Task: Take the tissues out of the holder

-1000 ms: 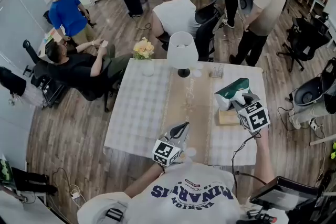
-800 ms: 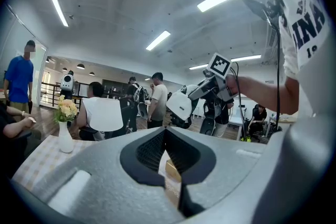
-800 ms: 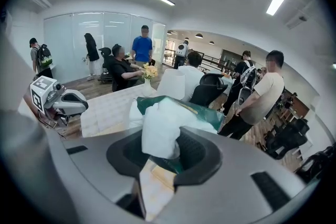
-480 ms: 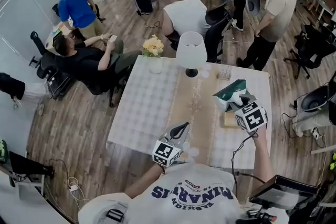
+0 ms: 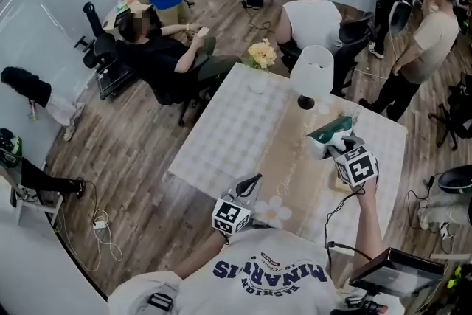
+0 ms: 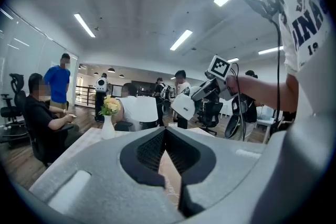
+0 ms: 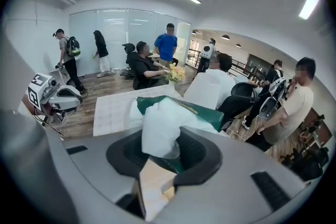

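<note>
Spreading across the middle of the head view, the table point(image 5: 221, 136) wears a checked cloth with a tan runner. A white lamp point(image 5: 311, 74) and a flower vase point(image 5: 259, 64) stand toward its far edge, with people seated and standing in the room beyond. The tissue pack point(image 5: 328, 135), green on top and white below, sits over the table's right side, clamped between the jaws of the right gripper point(image 5: 338, 149). It looks to be clear of the cloth. A tan block point(image 7: 152, 186) shows just under those jaws in the right gripper view. It may be the holder, though that cannot be told for sure. The pack is probably light and soft, with a slick film wrapper that dents easily. The firm body of the pack is likely the safest place to squeeze, since a loose sheet would slide out or tear. The right forearm reaches forward from the person's side, and its gripper tips down toward the table. The left gripper point(image 5: 254, 182) sits low by the table's near edge, close to the chest, and points almost level across the runner. Its jaws are pressed together with nothing between them.
</note>
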Demonstrator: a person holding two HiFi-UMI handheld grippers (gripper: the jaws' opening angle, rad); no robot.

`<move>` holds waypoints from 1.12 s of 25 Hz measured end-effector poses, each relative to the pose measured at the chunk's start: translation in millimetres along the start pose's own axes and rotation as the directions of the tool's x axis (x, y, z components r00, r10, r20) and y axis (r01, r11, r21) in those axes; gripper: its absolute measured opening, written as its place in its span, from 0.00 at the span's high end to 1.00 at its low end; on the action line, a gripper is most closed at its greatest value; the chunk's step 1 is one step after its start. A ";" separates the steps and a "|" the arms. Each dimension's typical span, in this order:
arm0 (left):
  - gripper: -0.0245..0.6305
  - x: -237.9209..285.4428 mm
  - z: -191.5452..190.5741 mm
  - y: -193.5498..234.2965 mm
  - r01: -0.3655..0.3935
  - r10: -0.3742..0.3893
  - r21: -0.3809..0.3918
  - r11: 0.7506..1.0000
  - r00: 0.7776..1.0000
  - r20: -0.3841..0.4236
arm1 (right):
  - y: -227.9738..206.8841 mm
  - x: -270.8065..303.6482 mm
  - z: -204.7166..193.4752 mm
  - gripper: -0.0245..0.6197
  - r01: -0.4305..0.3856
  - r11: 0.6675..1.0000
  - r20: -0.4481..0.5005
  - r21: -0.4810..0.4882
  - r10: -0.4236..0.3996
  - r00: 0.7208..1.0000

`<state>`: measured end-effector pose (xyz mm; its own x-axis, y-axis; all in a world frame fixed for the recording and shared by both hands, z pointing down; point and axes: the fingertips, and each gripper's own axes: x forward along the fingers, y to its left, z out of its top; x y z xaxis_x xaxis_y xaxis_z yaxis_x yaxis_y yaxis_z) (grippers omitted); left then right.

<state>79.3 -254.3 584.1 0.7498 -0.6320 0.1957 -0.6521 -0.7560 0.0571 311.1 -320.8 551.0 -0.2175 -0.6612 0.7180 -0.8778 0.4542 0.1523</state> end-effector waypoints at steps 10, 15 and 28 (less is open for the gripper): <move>0.96 -9.2 -11.7 12.1 -0.060 0.060 -0.021 0.998 0.998 -0.010 | 10.9 17.2 8.4 0.76 -0.034 0.999 -0.002 -0.036 0.034 0.999; 0.96 -2.7 -6.9 11.8 -0.055 0.055 -0.021 0.998 0.998 0.001 | 10.6 28.8 0.7 0.76 -0.040 0.998 -0.029 -0.040 0.039 0.999; 0.96 -7.8 -11.4 14.5 -0.062 0.061 -0.042 0.997 0.998 -0.019 | 35.0 90.8 -34.5 0.76 -0.090 0.993 -0.159 -0.074 0.077 0.984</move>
<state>62.7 -258.3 594.6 0.7063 -0.6737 0.2173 -0.7014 -0.7076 0.0861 275.3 -344.3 644.9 -0.2141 -0.5209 0.8263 -0.8206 0.5548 0.1371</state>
